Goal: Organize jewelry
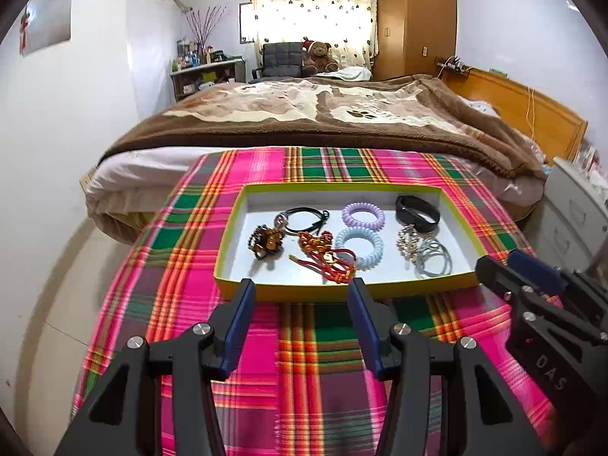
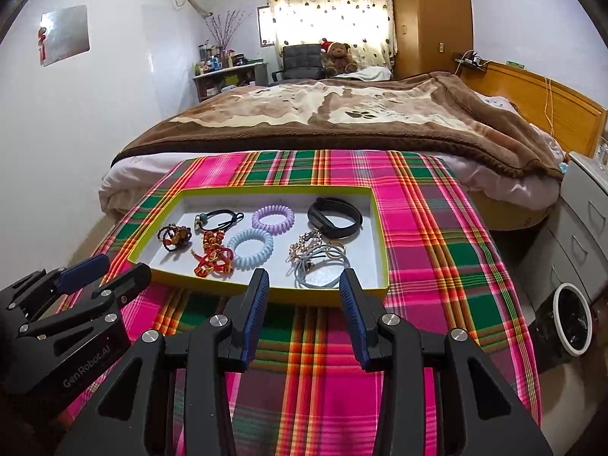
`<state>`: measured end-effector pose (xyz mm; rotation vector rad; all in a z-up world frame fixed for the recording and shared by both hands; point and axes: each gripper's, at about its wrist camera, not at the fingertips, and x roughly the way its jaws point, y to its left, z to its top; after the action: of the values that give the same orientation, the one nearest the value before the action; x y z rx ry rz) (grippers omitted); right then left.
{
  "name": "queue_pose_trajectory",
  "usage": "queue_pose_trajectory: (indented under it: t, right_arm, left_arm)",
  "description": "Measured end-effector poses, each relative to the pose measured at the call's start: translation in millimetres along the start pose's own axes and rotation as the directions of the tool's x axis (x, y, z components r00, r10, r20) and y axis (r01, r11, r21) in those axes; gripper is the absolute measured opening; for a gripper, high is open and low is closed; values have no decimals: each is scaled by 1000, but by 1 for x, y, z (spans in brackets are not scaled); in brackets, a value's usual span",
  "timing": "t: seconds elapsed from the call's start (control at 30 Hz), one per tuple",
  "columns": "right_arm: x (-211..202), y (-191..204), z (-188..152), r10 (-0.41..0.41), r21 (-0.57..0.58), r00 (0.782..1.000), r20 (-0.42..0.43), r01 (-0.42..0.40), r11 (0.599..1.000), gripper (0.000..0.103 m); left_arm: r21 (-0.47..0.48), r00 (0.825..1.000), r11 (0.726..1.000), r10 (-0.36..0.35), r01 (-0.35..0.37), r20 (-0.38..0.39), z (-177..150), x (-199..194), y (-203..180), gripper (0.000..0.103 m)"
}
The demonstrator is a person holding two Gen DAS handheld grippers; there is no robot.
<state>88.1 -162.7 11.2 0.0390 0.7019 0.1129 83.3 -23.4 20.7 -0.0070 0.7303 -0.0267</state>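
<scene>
jewelry lies spread inside a shallow yellow-edged tray with a white floor, which sits on a bench covered by a pink, green and orange plaid cloth. at the tray's left end is a brown beaded bracelet, and behind it a black cord loop. a red knotted cord piece lies toward the front middle. next to it sits a pale blue coil band, with a purple coil band just behind it. at the back right corner rests a black band. in front of that lie a gold-toned chain and a bundle of thin grey rings, touching each other.

the left gripper hovers above the cloth just before the tray's front wall, its 2 blue-padded fingers spread wide and holding nothing. the right gripper hangs likewise at the tray's front edge near the grey rings, its fingers parted and empty. each gripper shows at the edge of the other's view, side by side.

beyond the bench stands a bed with a brown blanket, and a teddy bear sits by the curtained window.
</scene>
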Motion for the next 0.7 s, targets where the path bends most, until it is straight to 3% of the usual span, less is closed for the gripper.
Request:
queue_pose_trajectory:
  t: [0.7]
  right_arm:
    - [-2, 0, -1, -1, 0, 1000, -2, 1, 1000, 39]
  left_arm:
    - [-9, 1000, 1000, -23, 22, -7, -3, 1, 0, 52]
